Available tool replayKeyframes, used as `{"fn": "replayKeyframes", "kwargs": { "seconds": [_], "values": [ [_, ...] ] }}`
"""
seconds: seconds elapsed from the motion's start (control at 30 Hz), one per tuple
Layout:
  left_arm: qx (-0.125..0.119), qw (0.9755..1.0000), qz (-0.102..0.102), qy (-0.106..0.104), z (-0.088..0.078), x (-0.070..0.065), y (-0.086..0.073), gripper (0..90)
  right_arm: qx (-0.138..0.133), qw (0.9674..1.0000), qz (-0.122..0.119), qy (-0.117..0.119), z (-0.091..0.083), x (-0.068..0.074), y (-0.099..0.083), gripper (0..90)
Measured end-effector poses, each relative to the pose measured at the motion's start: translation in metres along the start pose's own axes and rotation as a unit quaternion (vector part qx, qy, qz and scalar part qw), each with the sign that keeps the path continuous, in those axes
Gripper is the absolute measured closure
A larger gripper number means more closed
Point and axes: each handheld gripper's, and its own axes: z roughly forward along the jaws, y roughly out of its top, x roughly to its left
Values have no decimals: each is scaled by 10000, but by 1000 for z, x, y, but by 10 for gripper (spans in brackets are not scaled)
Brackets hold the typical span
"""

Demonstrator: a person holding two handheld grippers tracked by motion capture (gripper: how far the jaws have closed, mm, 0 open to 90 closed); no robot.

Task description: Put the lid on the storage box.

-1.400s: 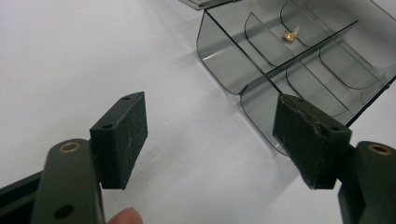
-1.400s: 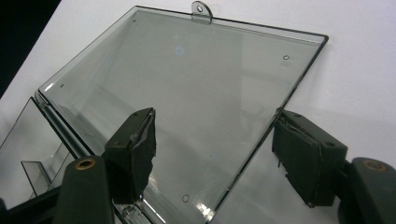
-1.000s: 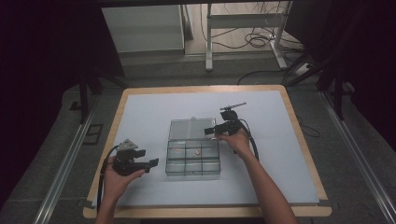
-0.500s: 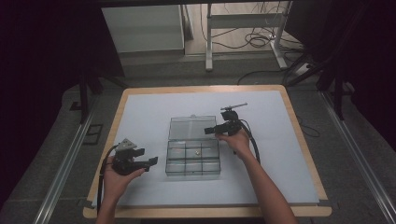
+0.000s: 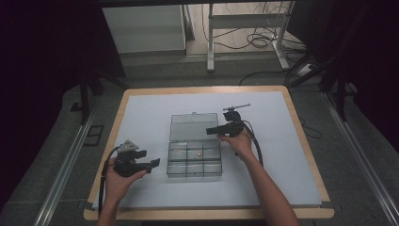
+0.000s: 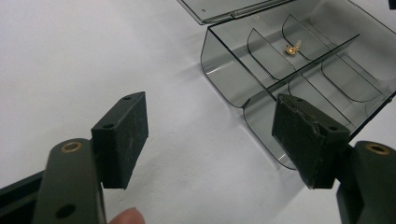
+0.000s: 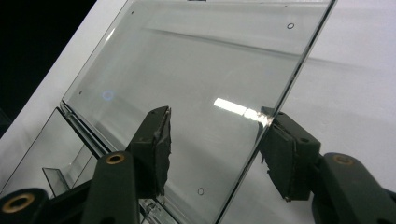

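Observation:
A clear plastic compartment box (image 5: pixel 194 162) lies open mid-table, its lid (image 5: pixel 193 126) folded back on the far side. A small gold piece (image 5: pixel 199 153) rests in one far compartment, and it appears as the gold piece (image 6: pixel 292 49) in the left gripper view. My right gripper (image 5: pixel 211 131) is at the lid's right edge. Its jaws have just been closing. In the right gripper view the lid (image 7: pixel 201 60) edge runs between the right gripper's (image 7: pixel 217 144) pads, which do not clamp it. My left gripper (image 5: pixel 153 163) is open left of the box (image 6: pixel 224 70), the left gripper (image 6: pixel 215 135) holding nothing.
The white table sheet (image 5: pixel 141 113) is bordered by a wooden edge (image 5: pixel 207 214). A thin metal rod (image 5: pixel 237 107) lies just beyond the right gripper. Cables trail from both grippers toward the person. A dark floor with desk legs lies behind the table.

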Motion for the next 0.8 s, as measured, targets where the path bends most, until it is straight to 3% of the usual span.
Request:
{"fn": "replayKeyframes", "kwargs": {
  "seconds": [0.8],
  "values": [
    [43, 10000, -28, -24, 1, 2, -1, 272, -195, 9998, -29, 95, -5, -1, -4, 505]
  ]
}}
